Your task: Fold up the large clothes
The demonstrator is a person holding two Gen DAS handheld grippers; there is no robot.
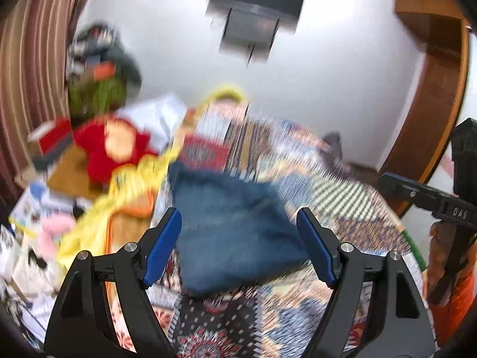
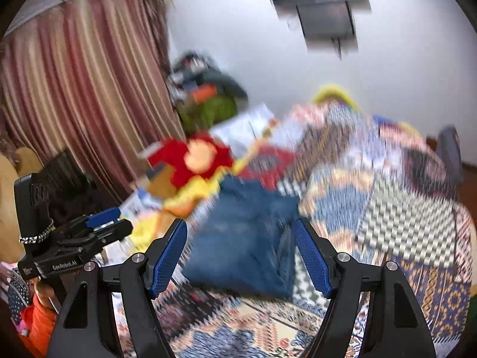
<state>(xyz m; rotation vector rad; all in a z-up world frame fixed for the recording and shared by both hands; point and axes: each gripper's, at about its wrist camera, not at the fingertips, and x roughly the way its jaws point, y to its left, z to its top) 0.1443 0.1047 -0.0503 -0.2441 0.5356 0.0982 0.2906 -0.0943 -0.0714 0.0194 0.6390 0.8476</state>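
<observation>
Messy bedroom, patterned bedspread (image 2: 387,208) everywhere. Jeans (image 1: 235,232) sit mid-frame looking already folded into a bundle. My left gripper (image 1: 238,244) and right gripper (image 2: 241,256) both gape, holding nothing. Probably nearly done.

Motion blur smears the jeans (image 1: 235,232) and patterned bedspread (image 2: 387,208) — fold lines unreadable.
</observation>
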